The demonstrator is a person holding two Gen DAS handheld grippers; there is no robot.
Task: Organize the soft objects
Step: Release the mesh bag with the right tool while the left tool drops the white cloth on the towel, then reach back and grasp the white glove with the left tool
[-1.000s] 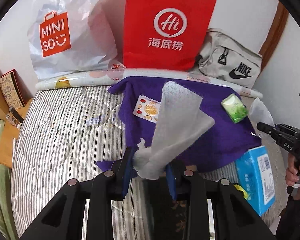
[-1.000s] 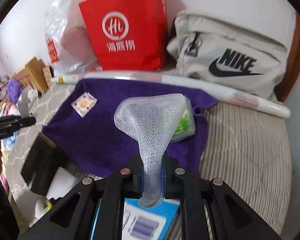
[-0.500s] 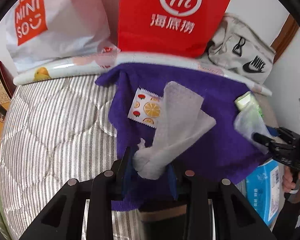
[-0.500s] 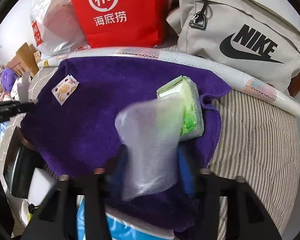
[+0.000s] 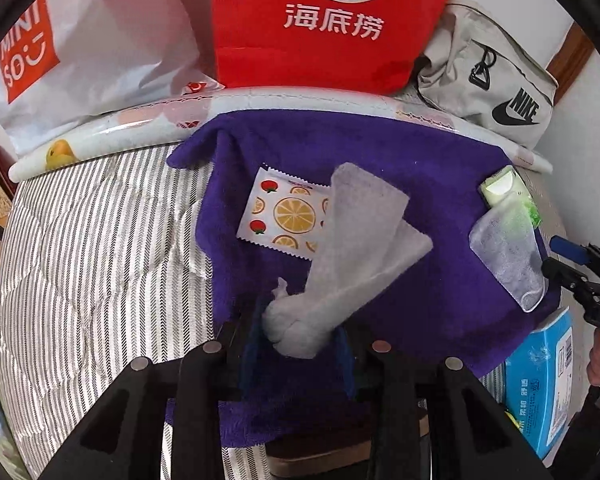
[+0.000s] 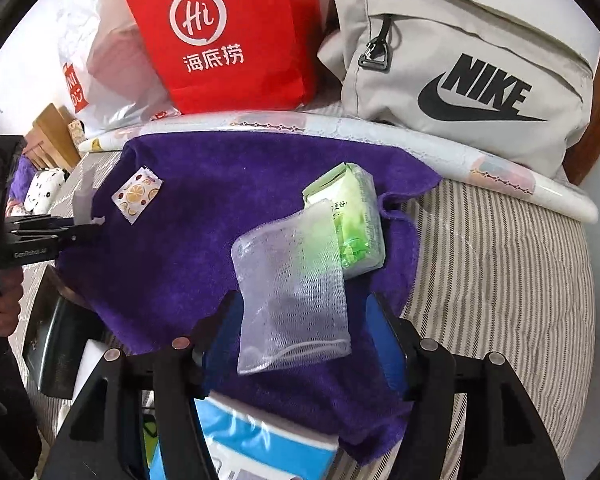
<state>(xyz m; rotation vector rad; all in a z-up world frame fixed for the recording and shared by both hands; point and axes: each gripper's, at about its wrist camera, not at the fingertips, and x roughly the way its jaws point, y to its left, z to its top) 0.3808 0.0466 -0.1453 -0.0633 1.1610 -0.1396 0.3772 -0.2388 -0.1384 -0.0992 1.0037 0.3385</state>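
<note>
**Soft items on purple towel — left clamped, right released**

Left wrist view only: left gripper (image 5: 300, 344) clenched on the bunched end of a grey cloth (image 5: 356, 248); rest of cloth fanned forward over the purple towel (image 5: 420, 168), covering one edge of the fruit-print sachet (image 5: 284, 216). Bare striped mattress (image 5: 100, 240) to the left of the towel.

Right wrist view only: right gripper (image 6: 300, 344) spread wide, blue pads on either side of the mesh pouch (image 6: 292, 292), not touching it. Pouch flat on the towel, far corner overlapping the green tissue pack (image 6: 352, 220). Striped mattress bare to the right of the towel's edge.

Both views: rolled printed sheet (image 6: 420, 140) along the towel's far edge; behind it white Miniso bag (image 5: 80, 48), red Hi bag (image 6: 228, 36), beige Nike bag (image 6: 460, 80). Blue tissue box (image 5: 540, 380) at the towel's near right corner, partly under it.

Pose: both grippers low over the towel's near edge, pointed toward the wall. Right gripper at the far right of the left view, just beside the pouch; hand on its handle partly seen.
</note>
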